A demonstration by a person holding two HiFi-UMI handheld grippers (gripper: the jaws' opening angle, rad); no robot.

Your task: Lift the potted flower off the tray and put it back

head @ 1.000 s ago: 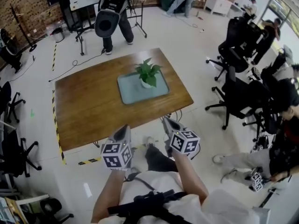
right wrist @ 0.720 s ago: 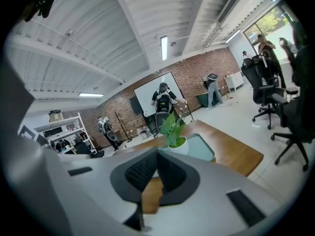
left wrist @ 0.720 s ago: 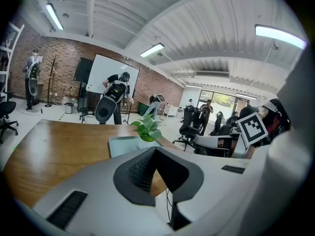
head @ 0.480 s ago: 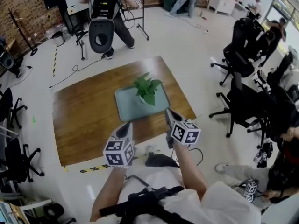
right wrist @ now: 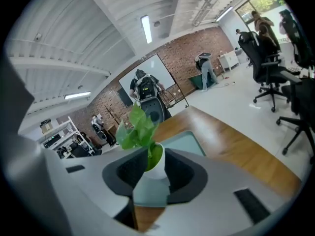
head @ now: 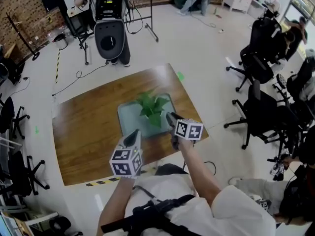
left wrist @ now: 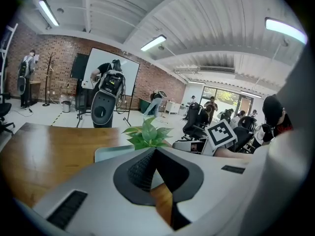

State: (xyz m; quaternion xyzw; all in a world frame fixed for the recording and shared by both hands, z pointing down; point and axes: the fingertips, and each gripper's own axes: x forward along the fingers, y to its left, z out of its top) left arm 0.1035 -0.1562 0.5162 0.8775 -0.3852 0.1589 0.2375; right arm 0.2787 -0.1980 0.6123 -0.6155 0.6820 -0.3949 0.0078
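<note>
Approach step: the potted flower [head: 150, 109] stands on the tray [head: 127, 121]. The right gripper [head: 171, 116], its fingers just spreading, frames it at the tray's near edge, seemingly short of contact. The left gripper [head: 135, 133] has its fingers pressed together. Next: advance and pinch.

— Any writing you can read here?
— None. The left marker cube [head: 125, 162] and the right marker cube [head: 189, 130], both near, carry only black-and-white square patterns, no legible letters or numbers.
</note>
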